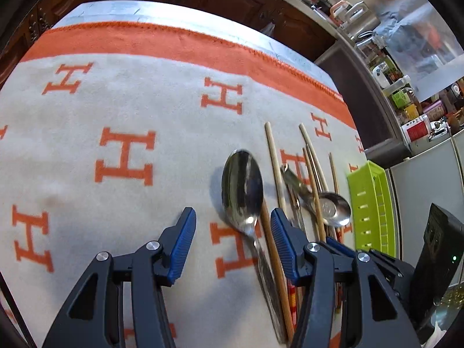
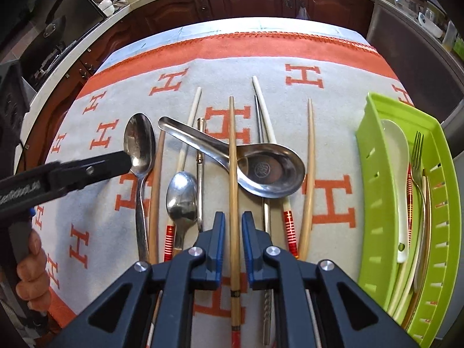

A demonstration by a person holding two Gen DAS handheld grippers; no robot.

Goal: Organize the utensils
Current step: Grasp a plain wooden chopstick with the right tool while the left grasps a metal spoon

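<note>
Several chopsticks and three steel spoons lie on the H-patterned cloth (image 2: 333, 203). My left gripper (image 1: 233, 232) is open just above the cloth. The handle of a long steel spoon (image 1: 242, 185) runs between its blue pads, nearer the right pad, and neither pad touches it. In the right wrist view that gripper's dark finger (image 2: 87, 171) reaches the same spoon (image 2: 139, 142). My right gripper (image 2: 233, 232) is open only narrowly, with a wooden chopstick (image 2: 232, 159) passing between its pads and a thin gap on each side. That chopstick rests across a wide steel ladle spoon (image 2: 269, 171).
A green slotted tray (image 2: 374, 145) at the right holds a white ceramic spoon (image 2: 397, 150), a fork (image 2: 417, 156) and chopsticks. A smaller steel spoon (image 2: 181, 197) lies left of my right gripper. A hand (image 2: 29, 261) grips the left tool. Dark cabinets stand beyond the table's far edge.
</note>
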